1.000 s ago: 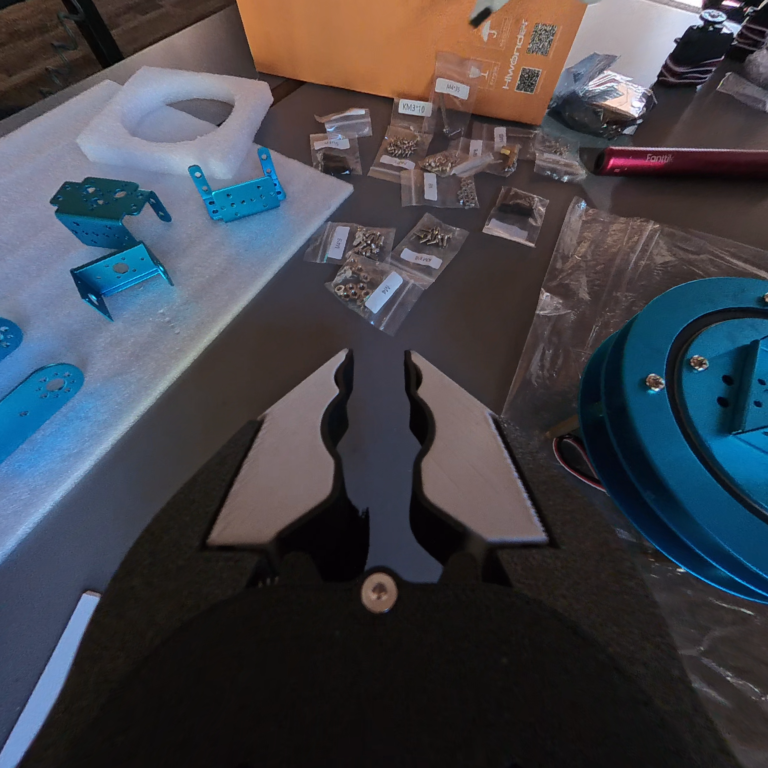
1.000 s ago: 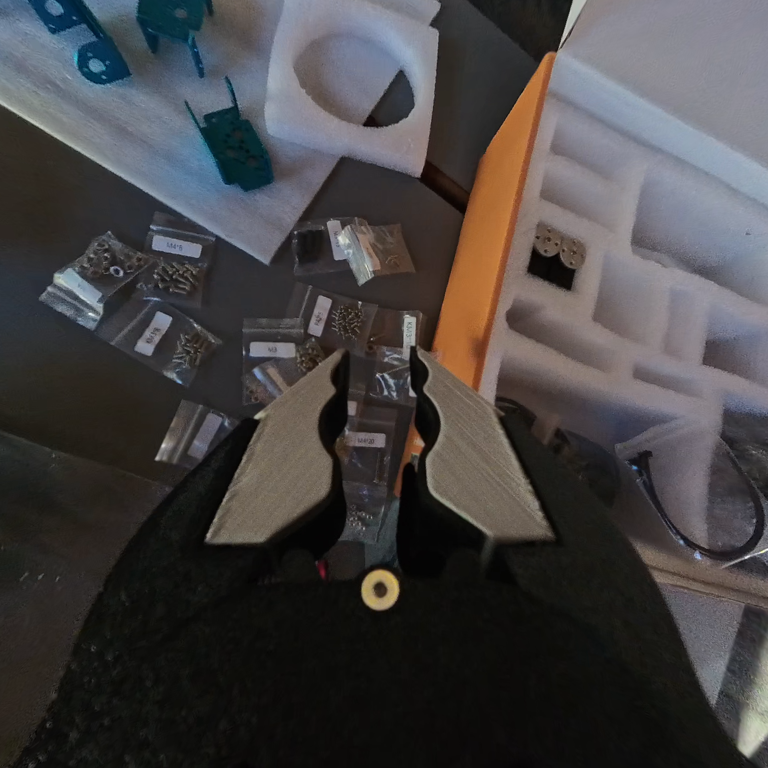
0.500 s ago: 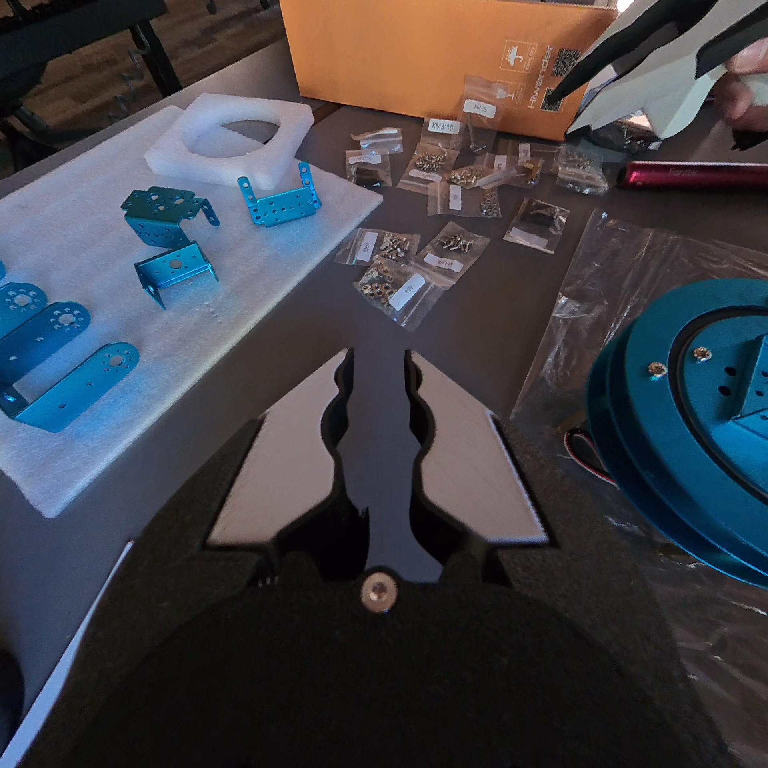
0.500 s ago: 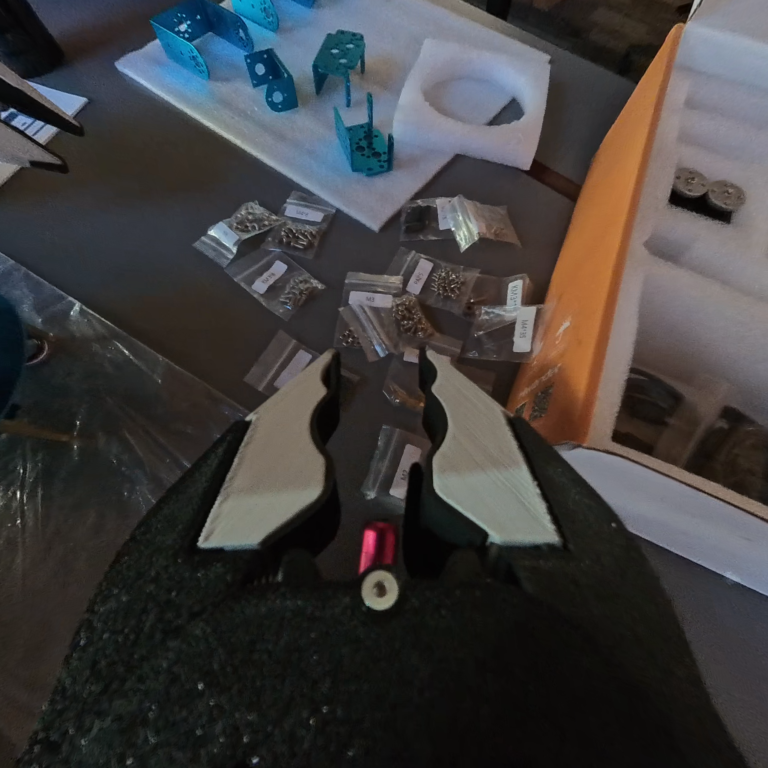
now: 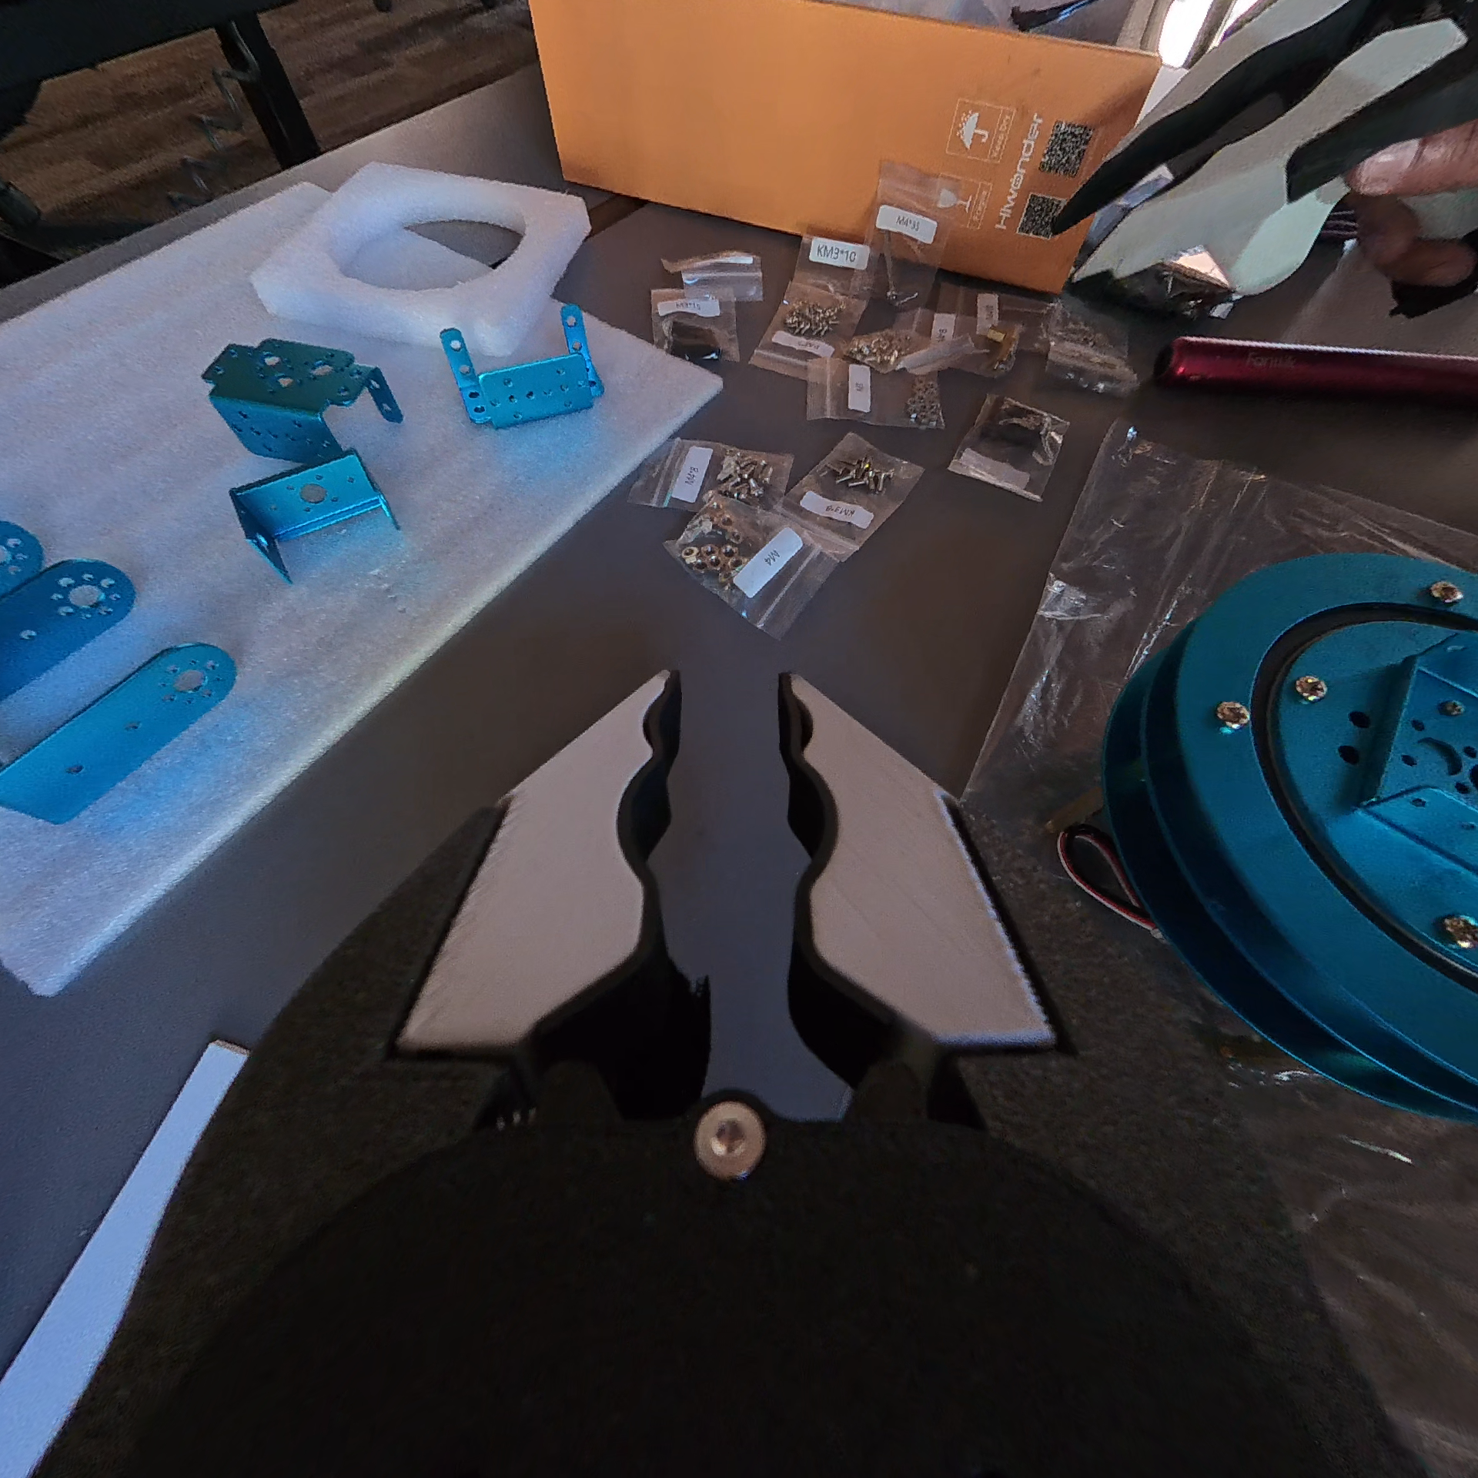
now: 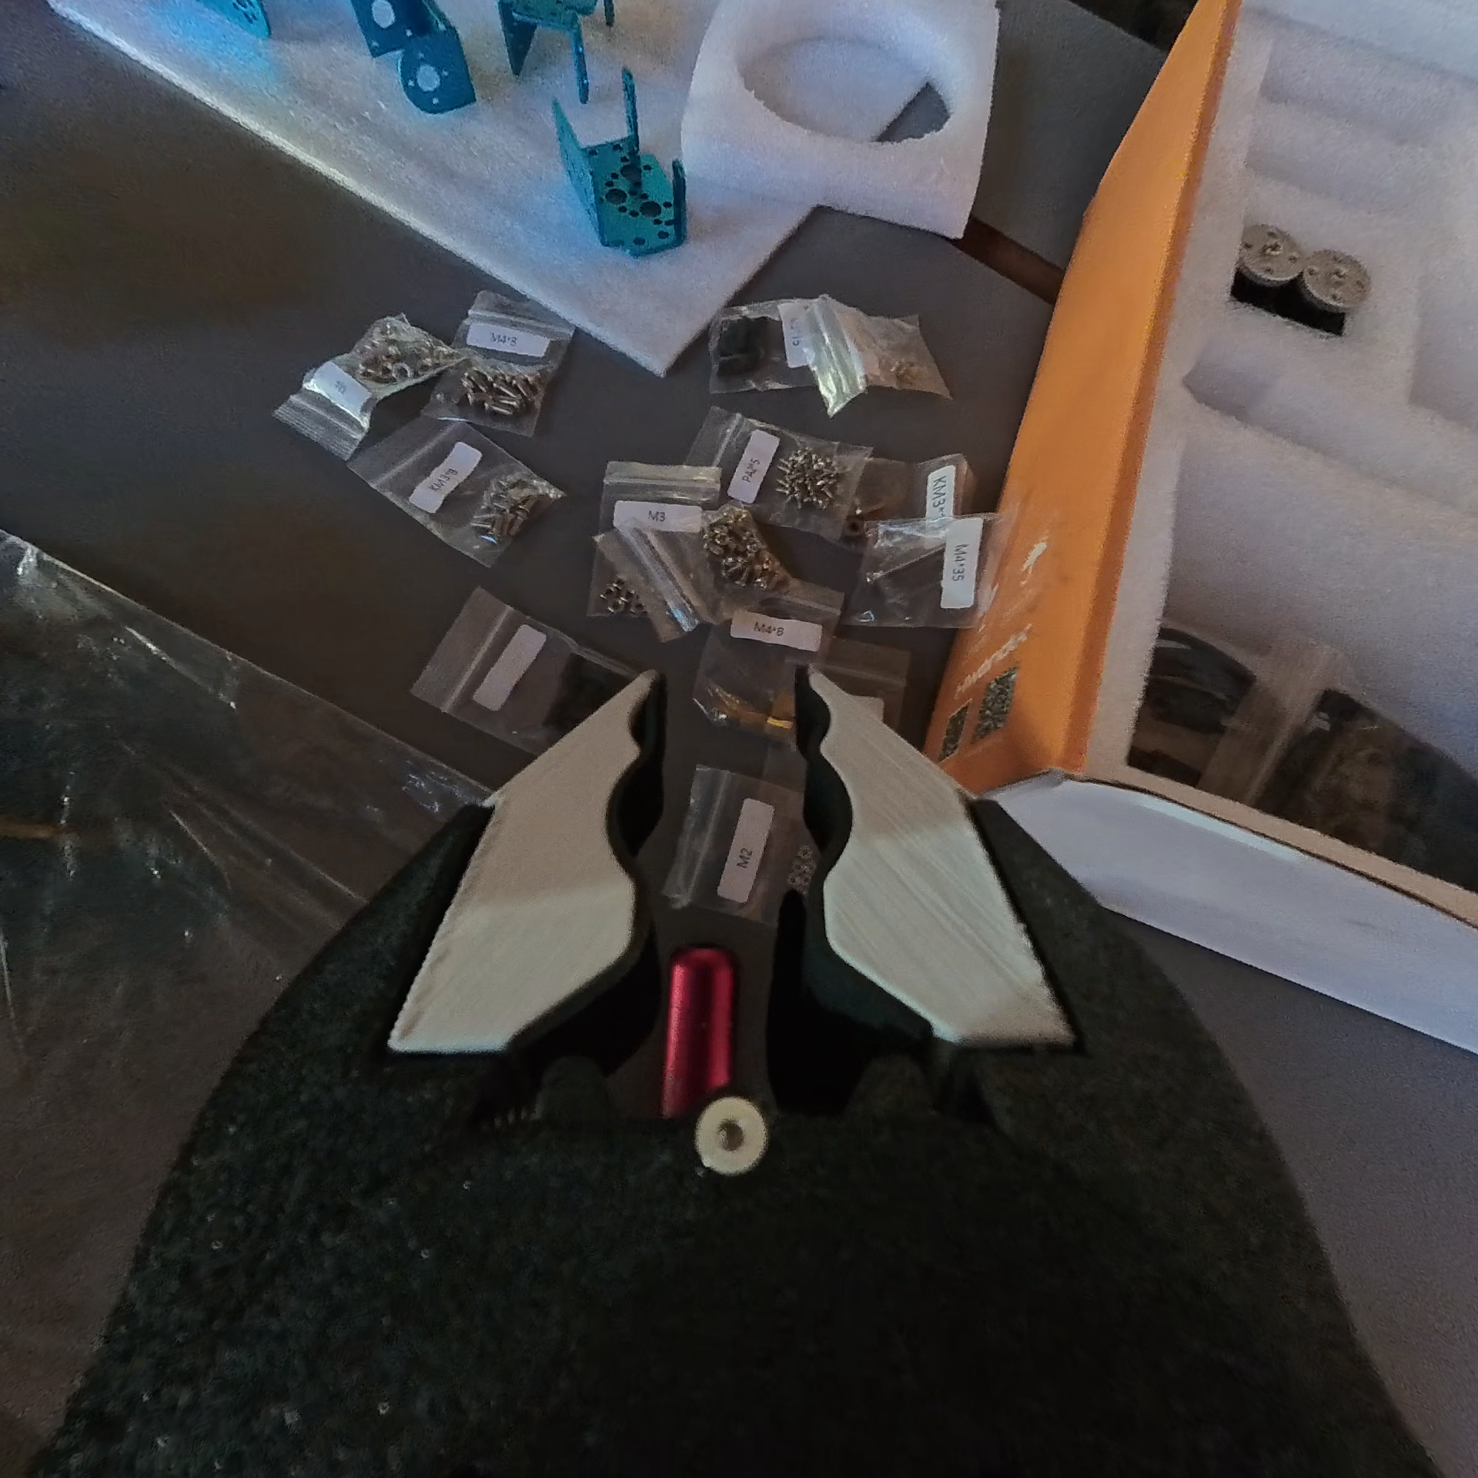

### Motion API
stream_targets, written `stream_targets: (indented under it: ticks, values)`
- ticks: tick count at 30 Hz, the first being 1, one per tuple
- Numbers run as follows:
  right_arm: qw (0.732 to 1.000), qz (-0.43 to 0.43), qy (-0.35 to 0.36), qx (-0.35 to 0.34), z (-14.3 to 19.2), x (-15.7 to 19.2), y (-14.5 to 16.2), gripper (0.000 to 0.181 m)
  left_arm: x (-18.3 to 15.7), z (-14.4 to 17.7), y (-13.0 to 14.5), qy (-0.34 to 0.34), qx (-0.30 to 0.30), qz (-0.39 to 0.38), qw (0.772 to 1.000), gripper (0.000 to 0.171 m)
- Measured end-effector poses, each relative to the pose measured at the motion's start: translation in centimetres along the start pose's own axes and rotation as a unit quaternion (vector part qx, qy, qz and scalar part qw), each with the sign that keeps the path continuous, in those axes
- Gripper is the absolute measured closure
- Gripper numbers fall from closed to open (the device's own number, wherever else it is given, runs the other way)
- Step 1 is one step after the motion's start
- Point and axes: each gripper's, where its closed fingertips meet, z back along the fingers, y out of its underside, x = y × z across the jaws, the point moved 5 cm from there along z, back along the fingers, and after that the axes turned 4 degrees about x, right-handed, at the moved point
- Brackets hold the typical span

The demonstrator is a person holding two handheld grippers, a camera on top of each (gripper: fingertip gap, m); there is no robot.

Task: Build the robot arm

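The left hand-held gripper (image 5: 726, 688) hovers over bare dark counter (image 5: 512, 768), its jaws set narrowly apart and holding nothing; nearest ahead of it is a clear bag of nuts (image 5: 748, 564) with a white label. The right hand-held gripper (image 6: 729, 688) hangs above the scatter of small screw bags (image 6: 704, 512), its jaws likewise parted by a narrow gap and empty; under that gap lies a labelled bag (image 6: 740, 840), and nearer the gripper's body a red metal cylinder (image 6: 697, 1032) lies on the counter. Taking the orange cardboard box (image 5: 800, 104) as landmark: the screw bags lie on the counter along its near side, 1 leaning upright against it; the red cylinder lies off its right corner; and the right gripper shows in front of that corner, held by a hand (image 5: 1416, 208). Inside the box is white foam (image 6: 1320, 400) with cut compartments, 1 holding 2 round metal parts (image 6: 1300, 276). Left of the box a white foam sheet (image 5: 160, 720) carries several blue perforated metal brackets (image 5: 524, 380) and a white foam block with a round hole (image 5: 432, 248). Well in front of the box, to the right, a blue round turntable base (image 5: 1280, 840) sits on crinkled clear plastic (image 5: 1120, 608).
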Motion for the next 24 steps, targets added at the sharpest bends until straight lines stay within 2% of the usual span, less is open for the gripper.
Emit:
stream_targets:
  ticks: [4, 9, 13, 16, 18, 21, 24]
  values:
    - [1.0, -0.006, -0.027, 0.0, -0.4, 0.8, 0.0, 0.151, 0.1, -0.2, 0.3, 0.002, 0.007, 0.004, 1.0, 0.148]
    - [1.0, 0.009, -0.018, 0.009, -0.6, 0.8, 0.3, 0.152, -0.1, -0.4, 0.4, 0.001, 0.014, 0.002, 1.0, 0.148]
    - [1.0, 0.005, -0.021, 0.001, -0.1, 0.8, 0.0, 0.152, 0.2, 0.9, -0.5, -0.031, 0.008, 0.017, 0.999, 0.148]
    - [1.0, 0.006, -0.022, -0.01, 0.4, 0.8, -0.3, 0.152, -1.0, 4.2, -0.5, -0.039, -0.003, 0.048, 0.998, 0.148]
    - [1.0, 0.016, -0.014, -0.018, 0.7, 0.7, -0.5, 0.154, -1.5, 7.5, 0.4, -0.08, -0.032, 0.067, 0.994, 0.148]
    - [0.999, 0.037, 0.0, -0.037, 1.1, 0.3, -0.9, 0.157, -1.8, 13.4, 4.5, -0.164, -0.047, 0.116, 0.978, 0.148]
    - [0.995, 0.061, 0.021, -0.07, 2.1, -0.8, -1.2, 0.155, -1.4, 19.9, 10.2, -0.262, -0.045, 0.203, 0.942, 0.148]
